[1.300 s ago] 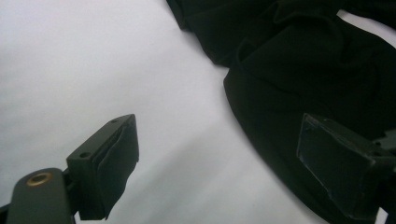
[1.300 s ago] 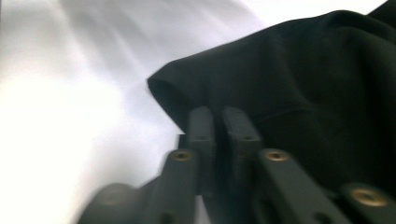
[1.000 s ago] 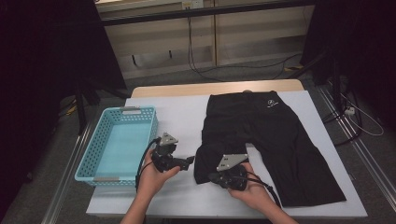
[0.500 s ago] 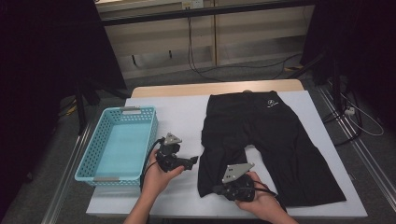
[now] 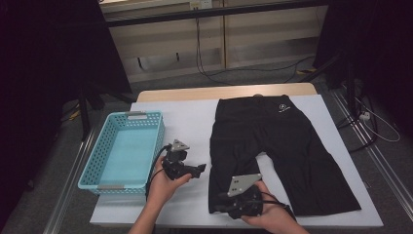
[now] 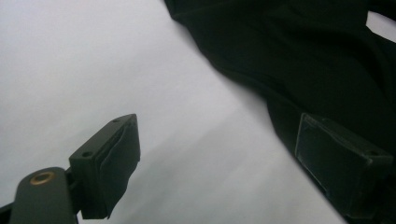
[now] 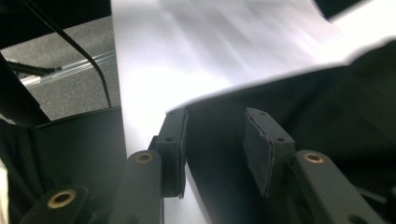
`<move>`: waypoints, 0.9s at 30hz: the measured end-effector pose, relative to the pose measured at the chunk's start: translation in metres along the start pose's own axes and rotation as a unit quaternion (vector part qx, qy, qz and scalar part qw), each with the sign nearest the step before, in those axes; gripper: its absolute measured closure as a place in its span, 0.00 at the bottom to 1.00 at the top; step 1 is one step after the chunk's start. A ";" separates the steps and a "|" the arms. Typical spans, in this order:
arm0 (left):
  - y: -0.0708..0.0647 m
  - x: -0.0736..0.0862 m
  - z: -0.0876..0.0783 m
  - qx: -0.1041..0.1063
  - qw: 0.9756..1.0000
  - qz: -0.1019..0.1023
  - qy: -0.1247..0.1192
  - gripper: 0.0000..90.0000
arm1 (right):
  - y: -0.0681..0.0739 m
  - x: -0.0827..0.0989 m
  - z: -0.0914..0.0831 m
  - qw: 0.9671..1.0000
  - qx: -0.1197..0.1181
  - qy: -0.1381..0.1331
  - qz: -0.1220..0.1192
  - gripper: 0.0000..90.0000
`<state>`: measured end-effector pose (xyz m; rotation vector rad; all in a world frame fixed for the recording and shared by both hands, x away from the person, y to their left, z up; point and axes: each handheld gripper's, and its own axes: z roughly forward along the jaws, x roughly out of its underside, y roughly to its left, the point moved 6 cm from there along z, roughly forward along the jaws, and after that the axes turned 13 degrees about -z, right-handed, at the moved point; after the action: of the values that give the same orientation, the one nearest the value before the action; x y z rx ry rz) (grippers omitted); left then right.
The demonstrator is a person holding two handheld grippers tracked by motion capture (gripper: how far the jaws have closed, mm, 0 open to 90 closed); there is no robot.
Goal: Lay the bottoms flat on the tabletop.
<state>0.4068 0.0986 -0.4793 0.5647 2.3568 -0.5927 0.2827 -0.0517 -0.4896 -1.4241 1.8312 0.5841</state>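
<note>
Black shorts [image 5: 272, 141] lie flat on the white table [image 5: 187, 122], waistband far, legs toward me. My right gripper [image 5: 217, 208] rests at the hem corner of the shorts' left leg by the front edge. Its jaws have just been opening and now stand partly apart. In the right gripper view the right gripper [image 7: 215, 116] has the black cloth [image 7: 299, 102] under and between its pads, which do not press on it. My left gripper [image 5: 200, 168] hovers over bare table just left of that leg. It is the left gripper [image 6: 217, 126] whose jaws stand wide open on nothing, beside the shorts [image 6: 299, 56].
A turquoise perforated basket [image 5: 114, 186] stands at the table's left side with nothing in it. Past the far edge are a wooden strip, cables on the floor and dark stands. The table's front edge is close under both hands.
My right gripper moved toward the front edge along the left leg, and its shut jaws opened. That leg now reaches nearer the edge. The left gripper stayed put.
</note>
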 end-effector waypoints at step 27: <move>-0.010 -0.005 0.023 0.027 0.999 -0.023 -0.001 0.38 | 0.019 -0.011 0.020 0.999 -0.032 0.005 -0.037 1.00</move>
<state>0.4160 0.0769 -0.4895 0.5355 2.3643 -0.6776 0.2714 -0.0250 -0.4954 -1.5339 1.7739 0.6038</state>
